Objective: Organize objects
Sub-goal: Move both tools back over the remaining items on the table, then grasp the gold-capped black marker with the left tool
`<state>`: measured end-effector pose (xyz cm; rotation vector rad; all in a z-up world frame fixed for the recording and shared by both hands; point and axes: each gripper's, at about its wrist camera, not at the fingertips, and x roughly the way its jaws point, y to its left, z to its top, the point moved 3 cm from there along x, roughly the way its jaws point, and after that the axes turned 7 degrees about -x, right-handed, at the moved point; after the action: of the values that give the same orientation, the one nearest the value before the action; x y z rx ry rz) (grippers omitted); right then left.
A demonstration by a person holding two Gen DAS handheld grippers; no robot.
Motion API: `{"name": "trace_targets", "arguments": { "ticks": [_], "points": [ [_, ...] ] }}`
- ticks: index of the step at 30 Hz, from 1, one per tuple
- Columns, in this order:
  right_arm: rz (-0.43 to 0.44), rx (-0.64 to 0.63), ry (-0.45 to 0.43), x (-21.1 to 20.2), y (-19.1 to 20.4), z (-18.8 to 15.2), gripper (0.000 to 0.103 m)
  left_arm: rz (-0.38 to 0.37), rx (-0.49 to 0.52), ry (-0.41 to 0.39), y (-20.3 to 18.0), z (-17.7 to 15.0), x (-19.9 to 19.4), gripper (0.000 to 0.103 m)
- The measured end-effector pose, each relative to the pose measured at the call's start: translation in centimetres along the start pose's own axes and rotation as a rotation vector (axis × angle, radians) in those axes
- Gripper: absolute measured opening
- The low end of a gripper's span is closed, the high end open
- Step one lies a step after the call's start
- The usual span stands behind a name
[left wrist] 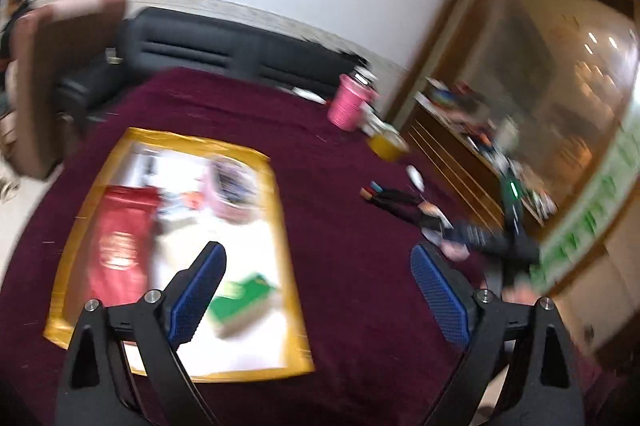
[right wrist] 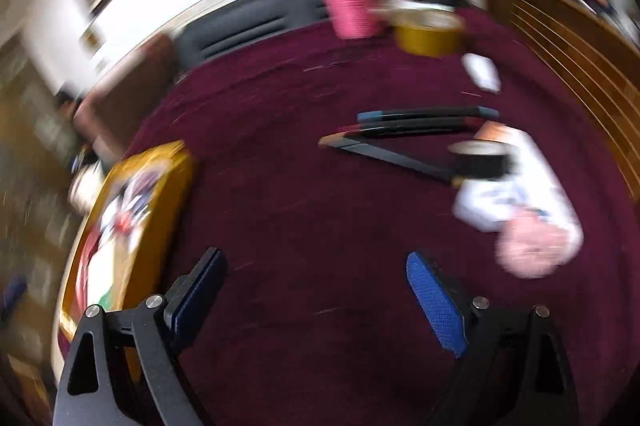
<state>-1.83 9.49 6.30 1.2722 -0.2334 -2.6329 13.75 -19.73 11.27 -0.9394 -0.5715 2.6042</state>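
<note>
Two hand-held grippers hang over a table draped in a maroon cloth [left wrist: 352,161], both views smeared by motion blur. The left gripper [left wrist: 318,268] has its blue-padded fingers [left wrist: 200,290] spread wide with nothing between them; it hangs above the right edge of a gold-rimmed tray [left wrist: 280,226] that sits toward the cloth's left side. In the tray lie a red packet [left wrist: 120,238] along its left side, a green box [left wrist: 240,300] near its front edge and a pink-rimmed round item [left wrist: 232,189] toward its back — other contents are too blurred to name.

The right gripper [right wrist: 316,274] is likewise spread apart and empty, above bare cloth in the middle of the table. Ahead of it, toward the right edge, several dark markers [right wrist: 420,123] with coloured ends lie fanned out — their far ends meet a heap of white and pink items [right wrist: 520,193] that cannot be told apart. At the cloth's far edge a pink ribbed cup [right wrist: 352,3] stands just beside a yellow bowl [right wrist: 428,29], with a small white object [right wrist: 482,71] a little nearer on the cloth. A dark sofa [left wrist: 224,53] runs behind the table.
</note>
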Motion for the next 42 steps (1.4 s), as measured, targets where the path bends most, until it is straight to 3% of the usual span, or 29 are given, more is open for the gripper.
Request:
{"name": "trace_targets", "arguments": {
  "ticks": [3,6,13,15,16,18,21,22,25,27,30,31,33,37,39,42],
  "points": [
    [0.030,0.098,-0.009,0.0,-4.1,1.7,0.095,-0.037,0.038,0.088,-2.5,-1.8,2.9,0.093],
    [0.066,0.102,0.008,1.6,-5.1,3.8,0.095,-0.045,0.071,0.151,-4.1,-3.0,4.7,0.093],
    [0.055,-0.006,0.137,9.4,-3.6,7.4,0.095,-0.012,0.090,0.147,-4.2,-3.3,4.2,0.093],
    [-0.008,-0.034,0.156,11.0,-3.1,7.6,0.097,0.002,0.078,0.139,-3.6,-3.1,4.0,0.093],
    [0.005,-0.051,0.171,11.3,-2.4,7.5,0.097,0.003,0.069,0.137,-3.4,-2.9,4.0,0.093],
    [0.097,-0.083,0.189,10.9,-0.5,6.8,0.098,0.001,0.047,0.138,-2.9,-2.6,4.2,0.093],
    [0.394,-0.026,0.323,10.7,2.4,4.2,0.097,-0.002,0.029,0.153,-2.5,-2.5,5.1,0.093],
    [0.448,-0.020,0.347,10.5,3.0,3.4,0.097,-0.005,0.028,0.161,-2.6,-2.5,5.5,0.093],
    [0.430,-0.055,0.256,7.8,3.3,2.4,0.097,-0.011,0.034,0.191,-3.0,-2.8,6.8,0.093],
    [0.334,-0.053,0.110,4.9,1.8,2.6,0.097,-0.005,0.048,0.211,-3.6,-2.9,7.8,0.093],
    [0.120,0.005,-0.091,1.6,-2.1,2.9,0.098,-0.015,0.072,0.218,-5.2,-2.4,9.8,0.093],
    [0.050,0.039,-0.150,0.8,-3.8,2.8,0.098,-0.012,0.098,0.210,-6.0,-2.2,10.6,0.093],
    [-0.001,0.092,-0.198,0.2,-6.1,2.3,0.099,0.011,0.191,0.208,-7.8,-1.9,12.8,0.093],
    [0.020,0.248,-0.231,0.6,-10.8,1.0,0.098,-0.057,0.499,0.255,-12.5,-2.5,18.1,0.093],
    [0.043,0.303,-0.223,0.9,-12.3,0.8,0.098,-0.039,0.705,0.274,-14.6,-3.4,20.8,0.093],
    [0.070,0.370,-0.246,0.2,-13.8,1.0,0.099,-0.017,0.930,0.334,-16.4,-4.6,24.6,0.093]
  ]
}}
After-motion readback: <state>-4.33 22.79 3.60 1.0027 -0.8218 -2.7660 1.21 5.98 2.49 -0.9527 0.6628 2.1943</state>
